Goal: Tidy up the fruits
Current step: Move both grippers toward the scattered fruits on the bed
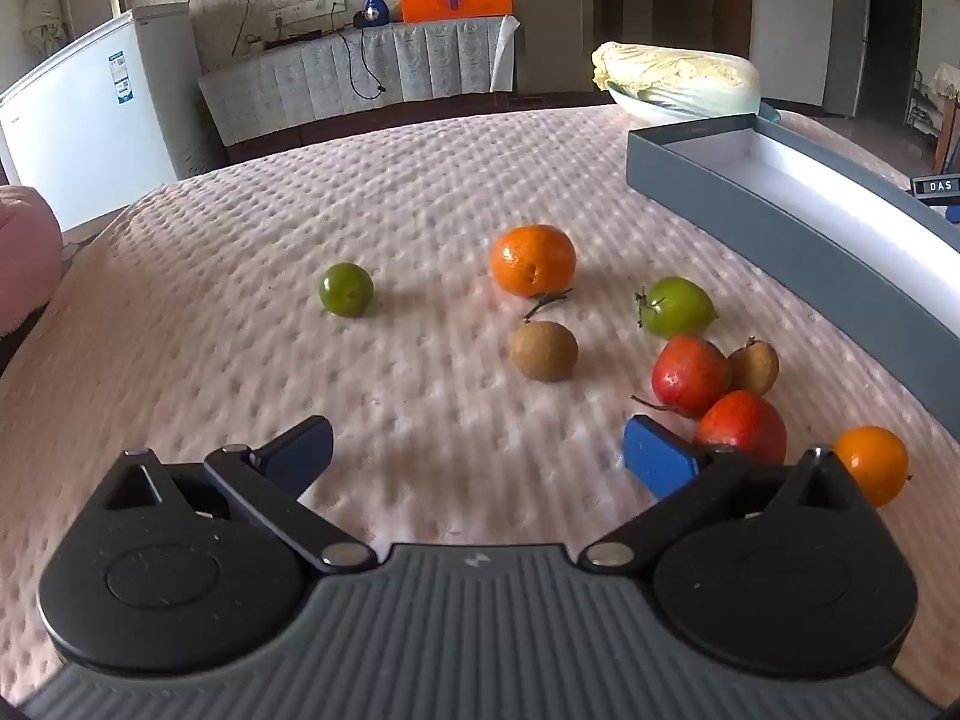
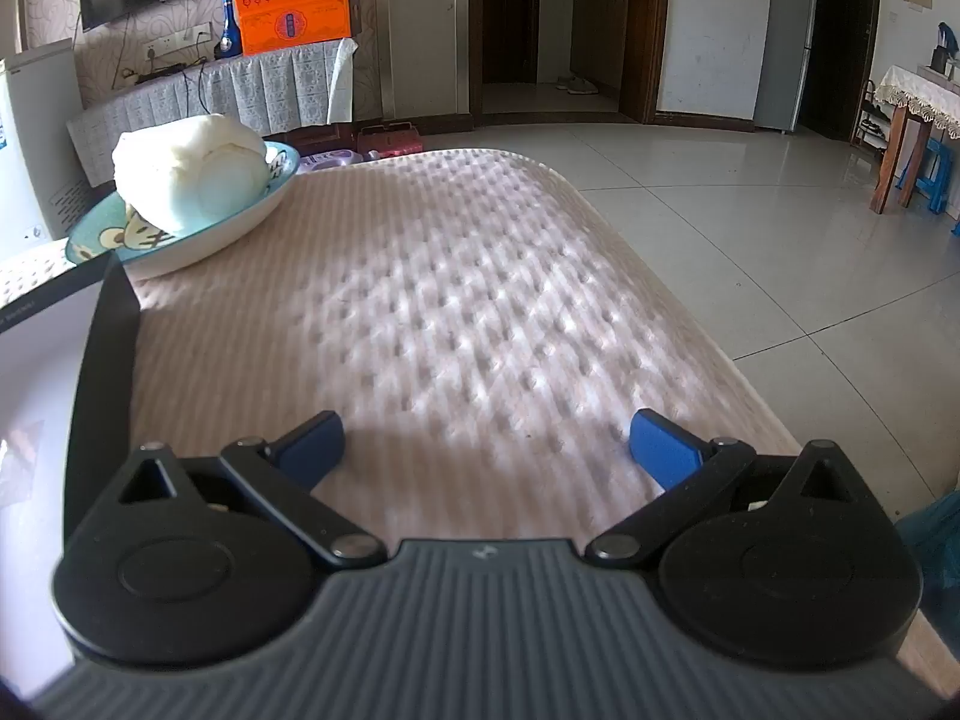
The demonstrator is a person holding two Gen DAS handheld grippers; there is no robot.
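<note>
Covering the tabletop (image 1: 300, 210), we note a dimpled pink mat; grey box (image 1: 750, 192) at its right. Both left tongs (image 1: 477, 456) and right tongs (image 2: 489, 444) gape wide, empty. Fruits lie loose: tangerine (image 1: 533, 260), red fruits (image 1: 690, 375), lime (image 1: 345, 289).

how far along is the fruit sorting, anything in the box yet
Nothing looks done: the part of the grey box in view is bare. Nothing is in hand; the left gripper and right gripper are both open and empty. Left: the fruits loose on the cloth, such as the orange and red fruit.
</note>
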